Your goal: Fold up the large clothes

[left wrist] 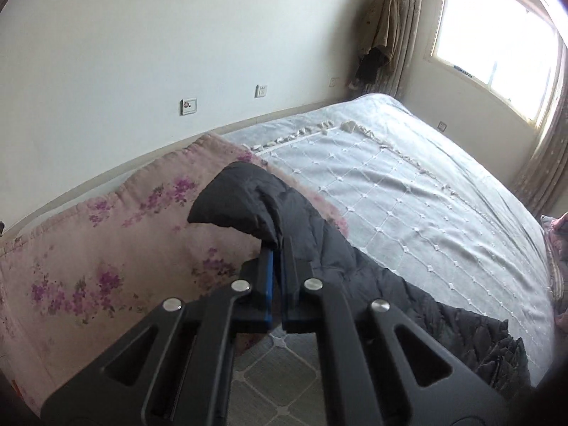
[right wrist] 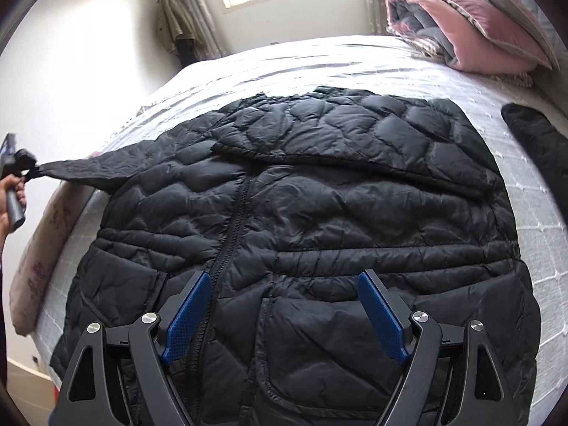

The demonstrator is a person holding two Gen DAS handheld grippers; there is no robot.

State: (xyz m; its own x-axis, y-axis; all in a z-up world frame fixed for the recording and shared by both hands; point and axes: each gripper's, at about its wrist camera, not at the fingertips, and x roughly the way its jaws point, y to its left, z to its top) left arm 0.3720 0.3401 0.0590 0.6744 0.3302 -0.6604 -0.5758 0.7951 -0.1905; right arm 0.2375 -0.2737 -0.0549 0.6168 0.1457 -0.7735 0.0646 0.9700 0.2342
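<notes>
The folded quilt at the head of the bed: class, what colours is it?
The quilt is pink outside with grey lining, seen best in the right wrist view.

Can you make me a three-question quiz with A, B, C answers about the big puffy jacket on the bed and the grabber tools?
1. Where does the black jacket lie?
A. on the floor
B. spread on the bed
C. hanging by the window

2. What colour is the folded quilt at the far end of the bed?
A. pink and grey
B. green
C. yellow

3. What is the left tool doing?
A. hanging open
B. lying on the bed
C. shut on the jacket's sleeve

Answers:
1 B, the jacket lies flat on the grey bedspread.
2 A, its folds show pink and grey.
3 C, the sleeve end is pinched there, while the right tool hangs open over the hem.
</notes>
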